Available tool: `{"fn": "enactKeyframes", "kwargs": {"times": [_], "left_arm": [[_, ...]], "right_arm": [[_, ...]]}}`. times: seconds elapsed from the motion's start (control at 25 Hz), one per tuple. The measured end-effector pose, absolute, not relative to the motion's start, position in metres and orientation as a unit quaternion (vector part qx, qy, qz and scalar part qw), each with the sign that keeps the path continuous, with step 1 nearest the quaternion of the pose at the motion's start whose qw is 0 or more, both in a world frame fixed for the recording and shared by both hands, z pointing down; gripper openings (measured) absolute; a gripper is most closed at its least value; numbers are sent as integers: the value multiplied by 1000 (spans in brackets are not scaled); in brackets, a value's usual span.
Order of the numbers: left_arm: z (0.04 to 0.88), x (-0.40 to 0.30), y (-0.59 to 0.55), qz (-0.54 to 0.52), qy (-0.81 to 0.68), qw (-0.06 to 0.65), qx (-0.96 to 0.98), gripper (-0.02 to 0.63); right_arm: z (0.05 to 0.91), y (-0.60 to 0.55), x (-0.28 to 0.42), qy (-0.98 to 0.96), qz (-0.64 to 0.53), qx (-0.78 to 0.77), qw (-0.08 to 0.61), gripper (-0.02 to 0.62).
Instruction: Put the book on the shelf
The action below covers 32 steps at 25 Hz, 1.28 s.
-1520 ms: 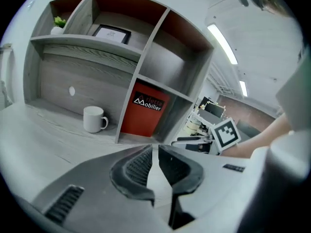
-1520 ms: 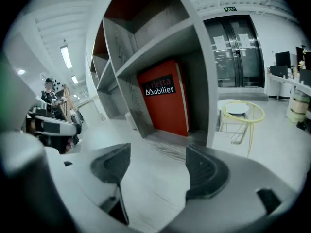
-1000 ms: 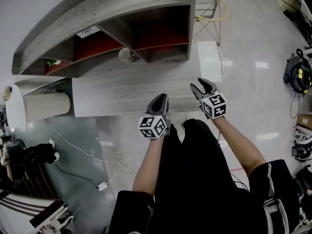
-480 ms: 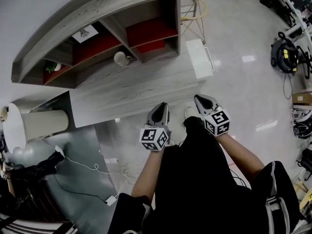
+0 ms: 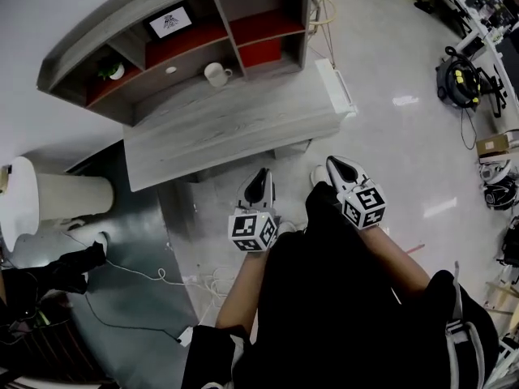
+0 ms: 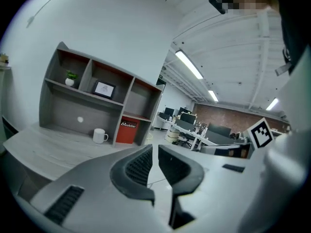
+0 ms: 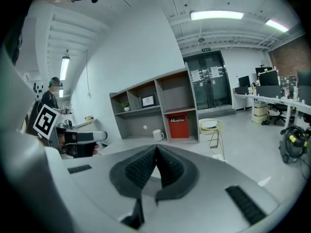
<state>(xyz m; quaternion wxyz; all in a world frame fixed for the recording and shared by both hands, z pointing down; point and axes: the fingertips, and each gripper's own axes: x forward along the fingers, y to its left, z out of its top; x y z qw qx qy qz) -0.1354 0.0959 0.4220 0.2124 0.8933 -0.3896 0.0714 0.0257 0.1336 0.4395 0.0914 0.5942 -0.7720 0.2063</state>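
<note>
Standing in the lower right compartment of the shelf [image 5: 122, 16], the book [image 5: 261, 53] looked placed. Left gripper [image 5: 262, 173] and right gripper [image 5: 333, 162], both well short of the shelf, had jaws together, empty. Unpropped, the book could tip over.

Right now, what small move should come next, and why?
Probably just lower both grippers and stop. The red book already stands in the lower right compartment of the shelf, and the left gripper and right gripper are shut, empty, well back from the desk.
</note>
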Motion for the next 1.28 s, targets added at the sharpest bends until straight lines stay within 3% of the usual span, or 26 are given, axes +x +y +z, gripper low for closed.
{"fn": "enactKeyframes", "kwargs": {"times": [0.32, 0.64, 1.28], "left_arm": [[380, -180, 150, 18, -377, 199, 904, 37], [353, -218, 147, 33, -419, 122, 899, 37], [375, -160, 178, 50, -413, 123, 901, 37]], "right_arm": [[404, 192, 4, -766, 161, 613, 112, 0], [382, 211, 25, -753, 140, 636, 93, 0], [379, 213, 64, -745, 117, 651, 87, 0]]}}
